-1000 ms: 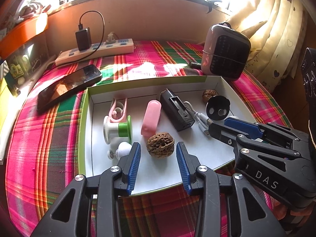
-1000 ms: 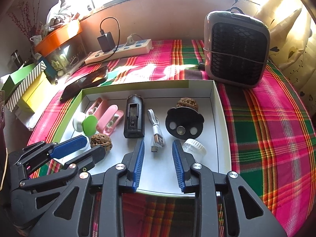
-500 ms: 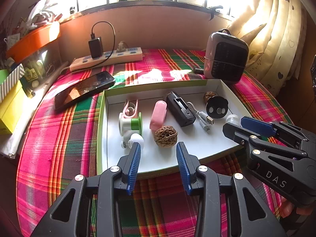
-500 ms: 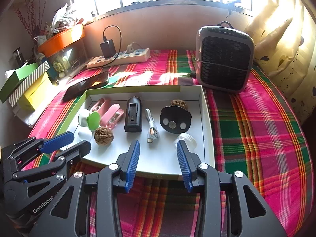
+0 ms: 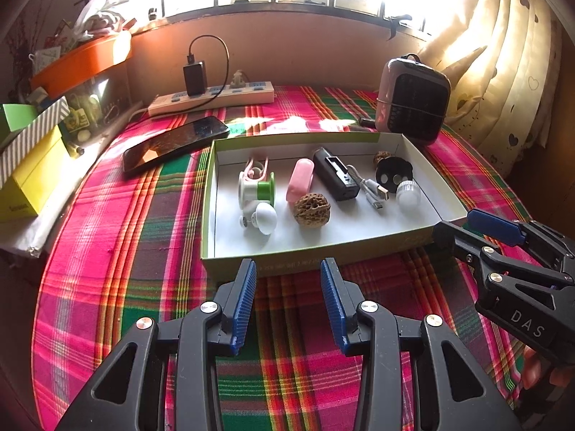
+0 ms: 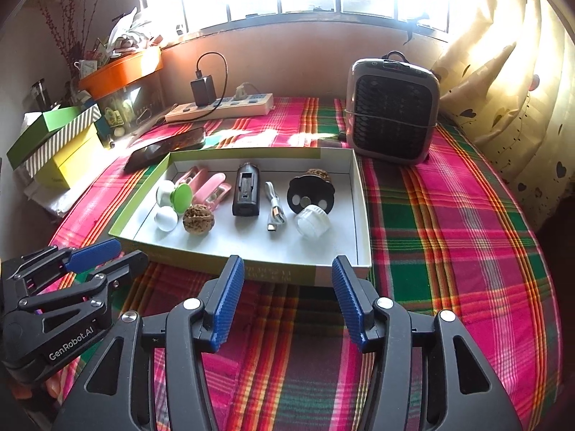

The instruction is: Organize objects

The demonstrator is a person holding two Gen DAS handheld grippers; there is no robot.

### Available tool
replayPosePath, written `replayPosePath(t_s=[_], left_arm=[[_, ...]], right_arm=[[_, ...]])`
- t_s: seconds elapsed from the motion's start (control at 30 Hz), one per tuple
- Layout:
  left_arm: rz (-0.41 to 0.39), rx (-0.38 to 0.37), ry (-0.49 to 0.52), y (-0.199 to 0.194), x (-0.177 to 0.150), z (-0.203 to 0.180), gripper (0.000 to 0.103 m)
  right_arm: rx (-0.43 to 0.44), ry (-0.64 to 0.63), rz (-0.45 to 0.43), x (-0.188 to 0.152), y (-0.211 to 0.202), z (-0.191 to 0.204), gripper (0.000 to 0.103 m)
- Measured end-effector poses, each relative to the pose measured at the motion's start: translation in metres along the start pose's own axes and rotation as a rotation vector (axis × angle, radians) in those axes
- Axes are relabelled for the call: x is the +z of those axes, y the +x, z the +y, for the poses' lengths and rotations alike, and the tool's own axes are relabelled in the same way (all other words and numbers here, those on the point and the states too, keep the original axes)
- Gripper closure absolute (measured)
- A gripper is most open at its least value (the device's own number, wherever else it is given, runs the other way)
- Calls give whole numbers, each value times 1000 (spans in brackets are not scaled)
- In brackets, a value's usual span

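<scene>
table cover: plaid cloth (image 6: 449,215), pink/green/red, under everything
heater: small grey fan heater (image 6: 393,115) upright behind tray's far right corner, apart from it
tray: shallow cardboard box tray (image 6: 337,273), white inside, green rim, mid-table just ahead of both grippers
right gripper (image 6: 285,301): above cloth at tray's near edge, blue pads spread, jaws have just been opening, nothing between
left gripper (image 5: 289,300): above cloth at tray's near wall, pads apart with a moderate gap, empty
power strip (image 5: 212,98): far side by wall, black charger plugged in
phone (image 5: 174,145): dark, flat on cloth, near tray's far left corner
black battery case (image 6: 245,194): tray centre, lying lengthwise
black disc (image 6: 311,197): right of cable, second walnut behind it
pink clips (image 6: 212,190): tray left, beside green-white spool (image 6: 176,195)
usb cable (image 6: 275,212): between case and disc
white cap (image 6: 312,221): ribbed, just in front of disc
walnut (image 6: 198,219): tray front left, touching pink clips
white knob (image 6: 166,218): just left of walnut
</scene>
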State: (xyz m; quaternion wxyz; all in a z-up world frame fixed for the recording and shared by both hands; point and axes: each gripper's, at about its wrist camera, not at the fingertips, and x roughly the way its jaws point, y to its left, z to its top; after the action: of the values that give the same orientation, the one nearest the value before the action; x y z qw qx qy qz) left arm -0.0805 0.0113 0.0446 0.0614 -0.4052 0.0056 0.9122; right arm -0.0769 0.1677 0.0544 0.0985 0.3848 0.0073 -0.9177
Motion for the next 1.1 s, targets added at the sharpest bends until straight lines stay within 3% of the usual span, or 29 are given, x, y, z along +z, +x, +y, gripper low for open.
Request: replayPosePath(t_s=[0.27,0.77,1.1], left_arm=[[23,49,12,-1,-18,-2,67],[65,65,0,2,-36,-4,67],[68,72,-16,5,-40,-2,66]], right_arm=[[-16,-8,44,-20,4,0,51],[-48,-24,111,-45,9,-4,50],[-83,-10,118,-50,4,-15,40]])
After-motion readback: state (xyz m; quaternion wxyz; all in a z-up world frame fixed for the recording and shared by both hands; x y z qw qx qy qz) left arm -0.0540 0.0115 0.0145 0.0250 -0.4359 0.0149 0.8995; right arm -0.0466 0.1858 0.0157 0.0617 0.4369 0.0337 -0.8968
